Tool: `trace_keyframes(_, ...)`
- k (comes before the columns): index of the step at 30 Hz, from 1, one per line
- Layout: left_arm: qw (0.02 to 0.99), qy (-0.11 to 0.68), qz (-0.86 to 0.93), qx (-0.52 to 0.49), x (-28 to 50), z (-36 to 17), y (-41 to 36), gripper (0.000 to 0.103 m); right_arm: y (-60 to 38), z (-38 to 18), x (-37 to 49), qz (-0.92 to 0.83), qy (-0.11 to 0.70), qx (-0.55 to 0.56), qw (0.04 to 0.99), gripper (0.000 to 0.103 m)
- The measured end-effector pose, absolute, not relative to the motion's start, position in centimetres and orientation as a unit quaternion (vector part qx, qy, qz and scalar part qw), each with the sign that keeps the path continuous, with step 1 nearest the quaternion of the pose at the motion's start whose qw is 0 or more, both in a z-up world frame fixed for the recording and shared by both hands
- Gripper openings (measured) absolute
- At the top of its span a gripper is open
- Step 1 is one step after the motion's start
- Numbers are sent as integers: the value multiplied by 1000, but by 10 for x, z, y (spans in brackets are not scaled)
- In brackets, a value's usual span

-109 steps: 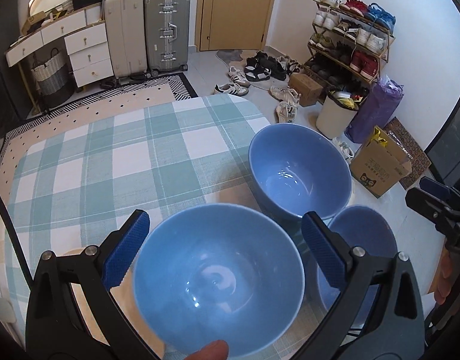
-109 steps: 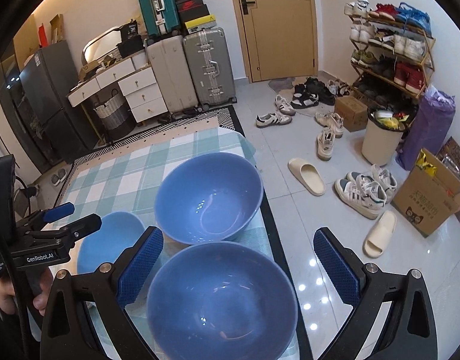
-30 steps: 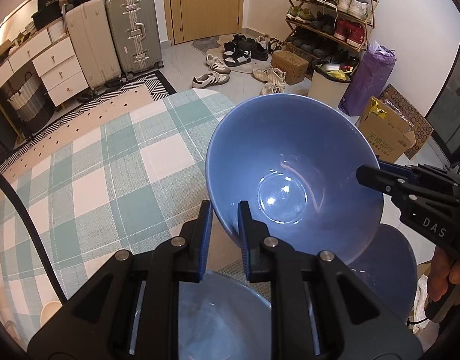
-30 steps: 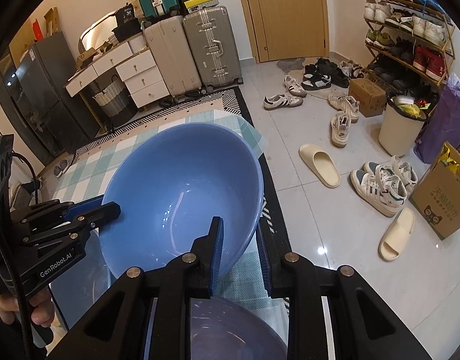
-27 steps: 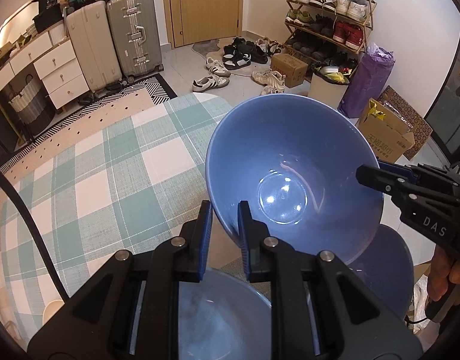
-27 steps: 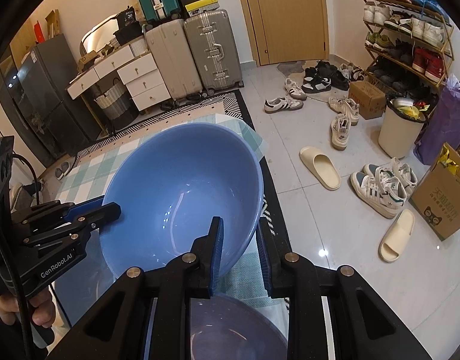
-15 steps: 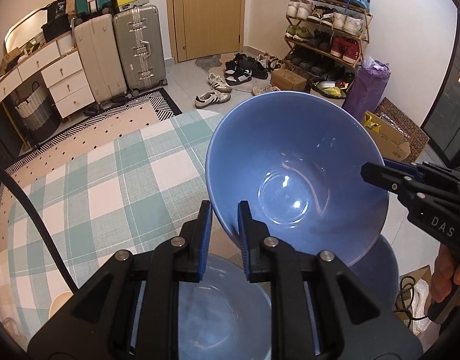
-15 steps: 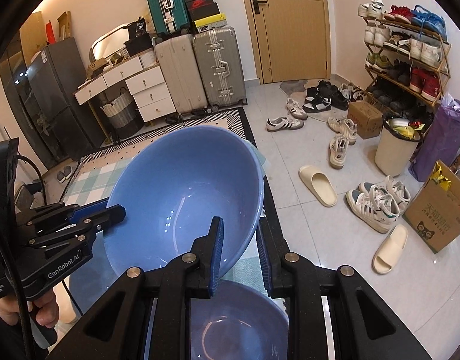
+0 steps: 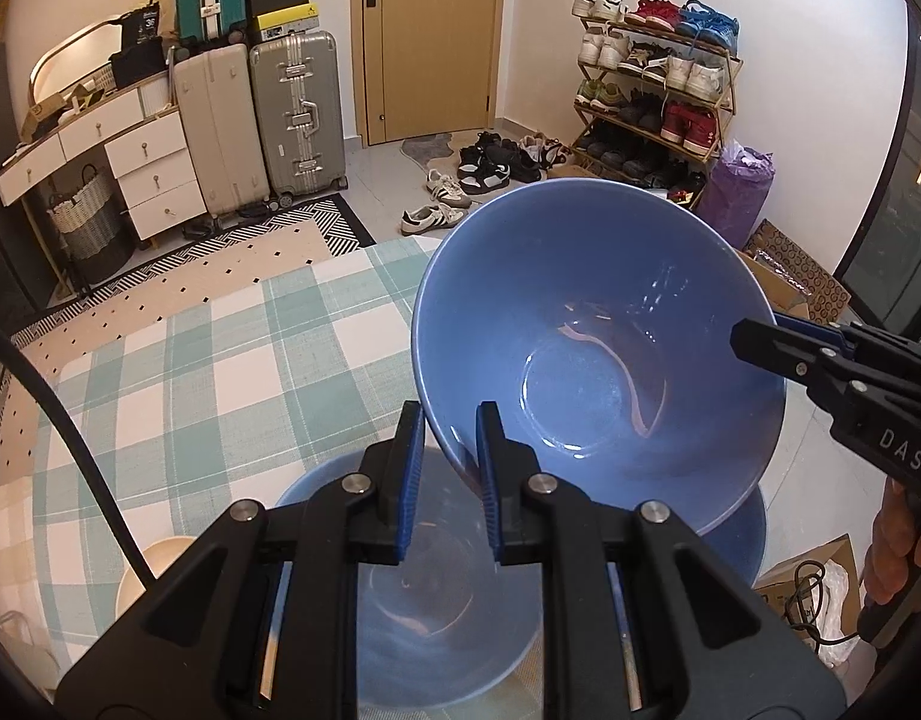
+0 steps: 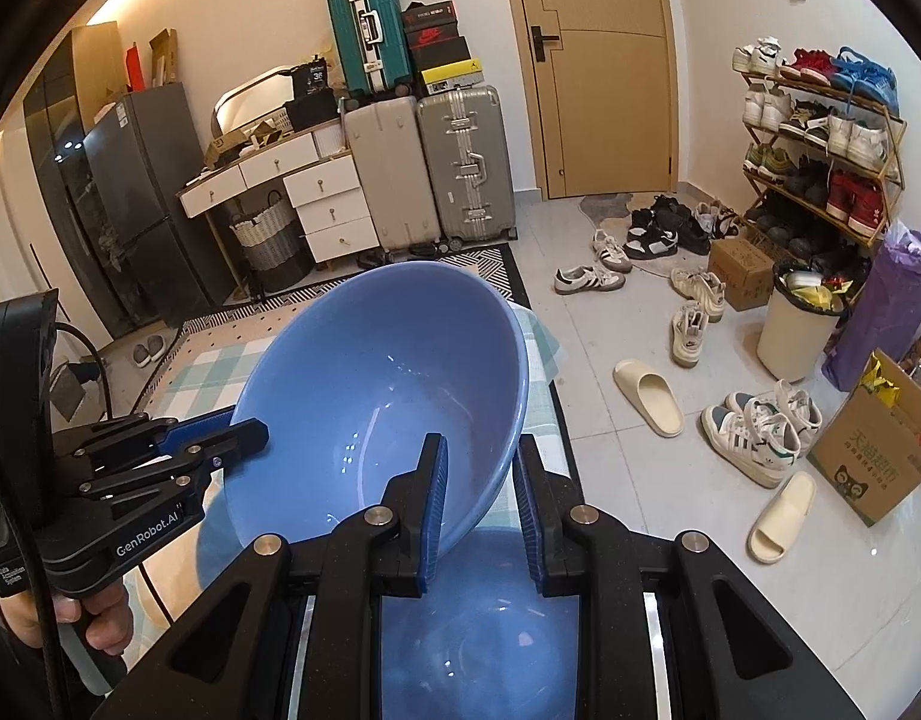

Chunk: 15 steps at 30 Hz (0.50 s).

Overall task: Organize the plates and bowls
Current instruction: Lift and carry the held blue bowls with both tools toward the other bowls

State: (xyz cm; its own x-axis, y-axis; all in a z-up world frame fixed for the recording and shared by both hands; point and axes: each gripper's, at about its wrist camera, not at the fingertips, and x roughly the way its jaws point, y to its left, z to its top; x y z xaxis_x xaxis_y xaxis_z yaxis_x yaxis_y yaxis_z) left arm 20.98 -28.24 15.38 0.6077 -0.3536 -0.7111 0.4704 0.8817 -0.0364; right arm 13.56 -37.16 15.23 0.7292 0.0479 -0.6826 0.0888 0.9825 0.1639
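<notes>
The left gripper [image 9: 449,420] clamps the blue bowl's [image 9: 586,324] left rim. The right gripper [image 10: 481,465] pinches its opposite rim, both angled downward.

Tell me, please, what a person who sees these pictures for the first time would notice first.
First comes the big blue bowl, lifted and tilted above the checked tablecloth, with the left tool and the right tool each clamped on its rim at opposite sides. Below it, two more blue bowls wait on the table. Behind, the eye goes to the suitcases by the door and the crowded shoe rack on the right.
</notes>
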Motion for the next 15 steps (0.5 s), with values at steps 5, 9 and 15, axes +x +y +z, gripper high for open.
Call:
trace_keyframes(5, 898, 373, -224, 73, 188, 165, -261, 14, -352, 160, 124, -3, 363, 93, 927, 23)
trace_keyframes(9, 900, 372, -216, 70, 171, 170, -243, 14, -335, 162, 116, 5, 362, 91, 928, 23)
trace_keyframes(15, 903, 372, -205, 63, 150, 173, -214, 14, -312, 163, 110, 17, 362, 91, 928, 23)
